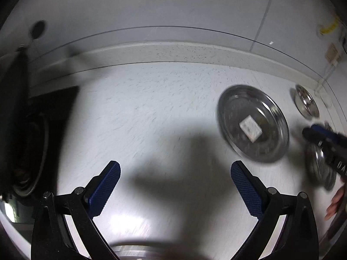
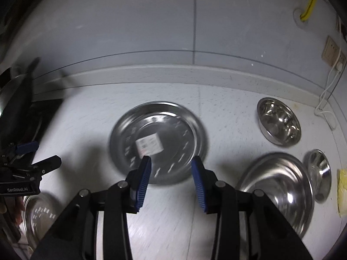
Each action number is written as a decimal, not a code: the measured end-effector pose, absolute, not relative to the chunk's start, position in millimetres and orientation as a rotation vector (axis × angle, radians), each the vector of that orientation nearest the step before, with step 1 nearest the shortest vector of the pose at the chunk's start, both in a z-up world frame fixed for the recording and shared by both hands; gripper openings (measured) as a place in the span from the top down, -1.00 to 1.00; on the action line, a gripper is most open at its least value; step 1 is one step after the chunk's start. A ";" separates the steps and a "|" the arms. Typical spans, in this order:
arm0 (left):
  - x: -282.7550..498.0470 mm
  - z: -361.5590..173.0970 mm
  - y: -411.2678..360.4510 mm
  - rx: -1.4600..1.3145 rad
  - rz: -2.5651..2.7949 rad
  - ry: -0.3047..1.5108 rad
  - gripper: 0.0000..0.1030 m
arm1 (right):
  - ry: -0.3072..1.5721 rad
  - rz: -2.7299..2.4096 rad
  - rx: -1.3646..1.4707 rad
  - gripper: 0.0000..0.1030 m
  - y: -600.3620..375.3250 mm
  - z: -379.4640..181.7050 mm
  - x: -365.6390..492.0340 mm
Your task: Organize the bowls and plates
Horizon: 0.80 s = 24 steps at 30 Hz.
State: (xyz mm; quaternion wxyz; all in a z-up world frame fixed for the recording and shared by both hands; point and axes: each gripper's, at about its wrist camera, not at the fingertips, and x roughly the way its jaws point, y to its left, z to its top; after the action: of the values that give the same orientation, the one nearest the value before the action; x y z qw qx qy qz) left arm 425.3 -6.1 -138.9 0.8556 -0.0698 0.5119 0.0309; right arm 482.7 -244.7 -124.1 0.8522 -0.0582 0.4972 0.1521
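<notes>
The left hand-held gripper [image 1: 175,186] hangs over the pale speckled desk [image 1: 151,108] with its jaws spread wide and nothing between the blue pads but bare surface and its own shadow. Ahead of it and off to its right lies a steel plate [image 1: 253,123] with a white label [image 1: 250,128] stuck at its centre; farther right sits a small steel bowl [image 1: 306,104], and the right hand-held gripper [image 1: 308,132] reaches in from that edge above another steel dish [image 1: 321,169]. In the right wrist view, the right hand-held gripper [image 2: 171,164] has its jaws partly apart and holds nothing; the labelled plate [image 2: 158,140] lies flat on the desk just ahead of its fingertips, which hover over the near rim without pressing on it. To its right rest a large steel plate [image 2: 275,190], a deeper bowl [image 2: 278,121] beyond that, and a small dish [image 2: 317,173] at the far right beside a yellow cloth [image 2: 342,190]. On its left, another steel plate [image 2: 41,212] lies near the left hand-held gripper [image 2: 43,156]. Both views are blurred.
</notes>
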 end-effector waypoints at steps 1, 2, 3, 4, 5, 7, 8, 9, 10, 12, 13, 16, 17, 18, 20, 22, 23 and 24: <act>435.3 -142.6 -8.9 -0.158 0.057 1.082 -0.94 | 1.064 0.306 -0.122 0.27 -245.1 -132.2 494.4; 444.0 -147.0 -10.9 -0.175 0.043 1.097 -0.94 | 1.077 0.288 -0.126 0.27 -246.2 -139.2 503.9; 455.3 -153.1 -13.9 -0.203 0.026 1.120 -0.94 | 1.093 0.273 -0.126 0.27 -247.5 -146.5 511.2; 461.8 -156.5 -16.9 -0.215 0.014 1.131 -0.94 | 1.115 0.261 -0.121 0.27 -249.2 -154.8 518.1; 468.2 -159.9 -21.2 -0.218 -0.001 1.143 -0.94 | 1.134 0.250 -0.119 0.27 -249.6 -161.1 523.0; 480.6 -167.1 -31.0 -0.206 -0.010 1.164 -0.94 | 1.156 0.230 -0.115 0.27 -251.7 -171.0 530.6; 485.7 -170.0 -35.1 -0.206 -0.015 1.172 -0.94 | 1.162 0.223 -0.114 0.27 -252.6 -174.2 533.0; 491.1 -173.4 -39.2 -0.207 -0.022 1.184 -0.94 | 1.168 0.217 -0.108 0.27 -253.6 -177.6 534.8; 494.5 -175.9 -42.1 -0.207 -0.021 1.192 -0.94 | 1.176 0.211 -0.101 0.27 -254.7 -181.0 536.5; 501.5 -180.1 -48.2 -0.203 -0.022 1.202 -0.93 | 1.191 0.202 -0.085 0.27 -257.1 -187.0 539.6; 504.5 -182.2 -51.5 -0.204 -0.030 1.207 -0.92 | 1.195 0.200 -0.080 0.27 -258.2 -189.3 540.9; 512.4 -189.8 -56.7 -0.246 -0.049 1.226 -0.79 | 1.202 0.203 -0.070 0.27 -259.3 -195.2 543.1; 514.7 -192.9 -57.1 -0.271 -0.063 1.234 -0.63 | 1.206 0.205 -0.065 0.27 -259.6 -197.0 543.6; 516.4 -195.5 -58.1 -0.294 -0.074 1.239 -0.62 | 1.210 0.209 -0.056 0.28 -259.4 -198.1 543.8; 516.7 -194.5 -58.0 -0.325 -0.081 1.211 -0.44 | 1.210 0.219 -0.040 0.31 -259.7 -200.4 543.1; 516.8 -194.6 -57.5 -0.350 -0.096 1.206 -0.26 | 1.201 0.220 -0.054 0.38 -257.4 -201.7 540.4; 516.6 -194.0 -57.6 -0.346 -0.100 1.204 -0.11 | 1.192 0.222 -0.062 0.49 -255.9 -201.6 539.3; 516.7 -194.2 -58.7 -0.337 -0.101 1.202 0.05 | 1.185 0.221 -0.071 0.59 -254.6 -202.0 537.8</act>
State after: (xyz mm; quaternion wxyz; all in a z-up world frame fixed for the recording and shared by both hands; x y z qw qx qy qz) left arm 516.7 -58.7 -194.2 0.8103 -0.1577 0.5624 -0.0474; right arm 537.8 -254.6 -202.0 0.8232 -0.0333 0.5573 0.1037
